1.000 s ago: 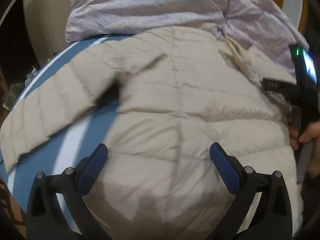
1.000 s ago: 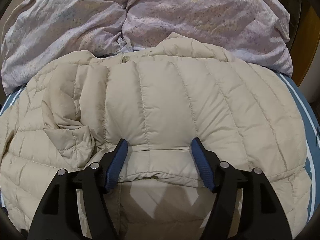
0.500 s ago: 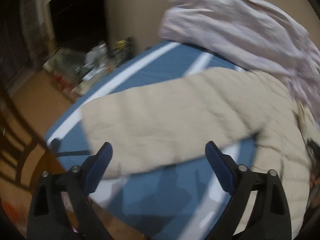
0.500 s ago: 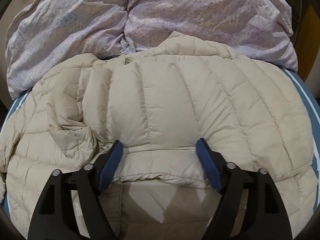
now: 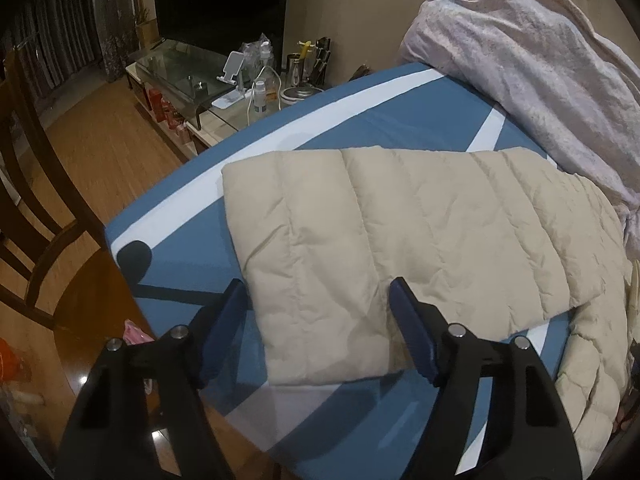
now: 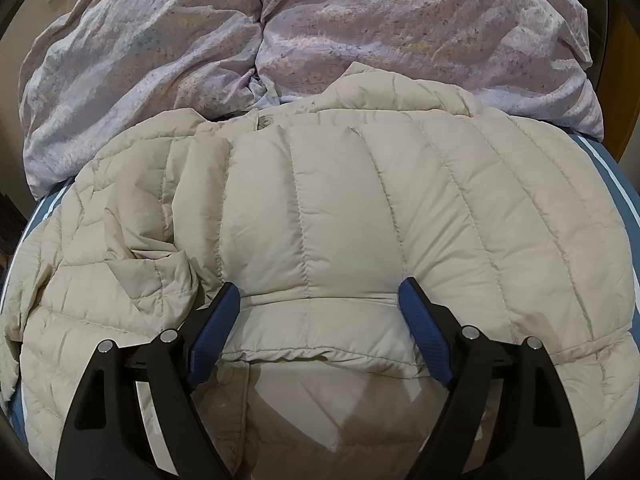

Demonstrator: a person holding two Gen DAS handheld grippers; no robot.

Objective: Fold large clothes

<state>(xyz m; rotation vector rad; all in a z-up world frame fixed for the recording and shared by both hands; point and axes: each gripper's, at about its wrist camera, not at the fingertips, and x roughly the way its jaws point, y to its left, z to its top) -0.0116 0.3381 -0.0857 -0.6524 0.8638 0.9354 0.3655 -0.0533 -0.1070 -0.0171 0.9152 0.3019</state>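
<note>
A beige quilted down jacket (image 6: 340,220) lies spread on a blue and white bed sheet (image 5: 360,120). In the left wrist view its sleeve (image 5: 380,232) stretches flat across the sheet toward the bed's left edge. My left gripper (image 5: 318,320) is open, its blue pads either side of the sleeve's cuff end, just above it. My right gripper (image 6: 318,320) is open over the folded-over sleeve on the jacket's body, pads straddling the cuff (image 6: 320,344). Neither holds anything.
A crumpled lilac duvet (image 6: 320,40) is piled at the head of the bed behind the jacket. Left of the bed stand a wooden chair (image 5: 36,208) and a glass side table (image 5: 192,80) with bottles and clutter, on a wooden floor.
My left gripper swung left from over the jacket's body to the outstretched sleeve's cuff by the bed edge. My right gripper stayed over the folded sleeve and opened slightly wider.
</note>
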